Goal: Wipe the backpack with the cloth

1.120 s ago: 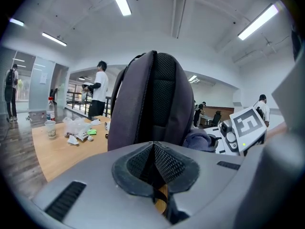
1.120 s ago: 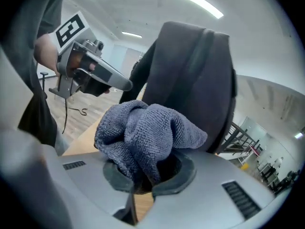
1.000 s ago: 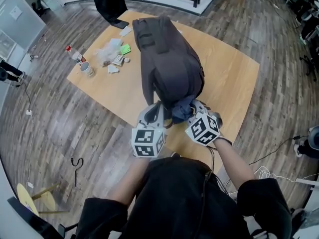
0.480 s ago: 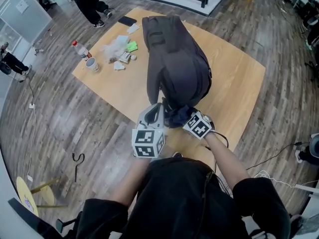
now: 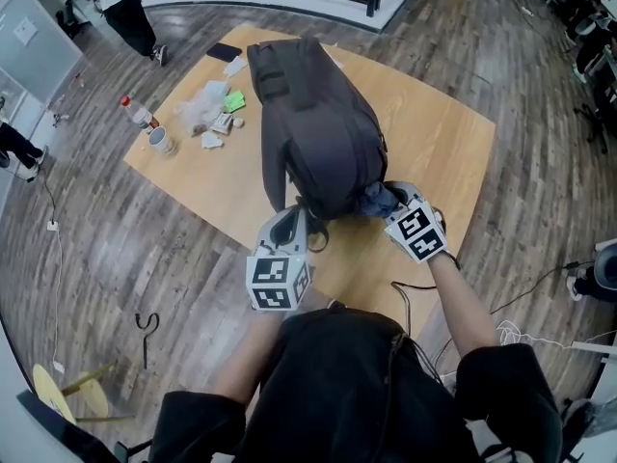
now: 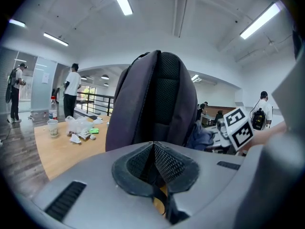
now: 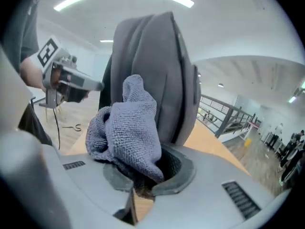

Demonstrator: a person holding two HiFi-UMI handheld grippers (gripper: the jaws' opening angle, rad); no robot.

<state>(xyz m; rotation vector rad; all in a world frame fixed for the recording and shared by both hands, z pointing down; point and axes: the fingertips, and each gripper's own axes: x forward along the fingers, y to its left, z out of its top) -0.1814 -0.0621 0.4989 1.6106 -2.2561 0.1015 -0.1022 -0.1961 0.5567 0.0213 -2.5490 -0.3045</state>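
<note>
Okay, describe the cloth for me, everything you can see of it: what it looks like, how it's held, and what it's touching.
The cloth is grey-blue with a nubby, knit-looking weave, soft and bunched into a loose wad. One end is pinched in the shut right tool, and the rest bulges upward in folds. It appears to rest against the near end of the dark backpack, which lies on the wooden table. In the head view only a small blue fold shows.

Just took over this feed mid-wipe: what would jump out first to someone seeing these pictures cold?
A big dark grey backpack fills the middle of the wooden table. At its near end the right gripper is shut on a bunched blue-grey cloth, and the left gripper, jaws together, sits beside it at the bag's near left corner.
</note>
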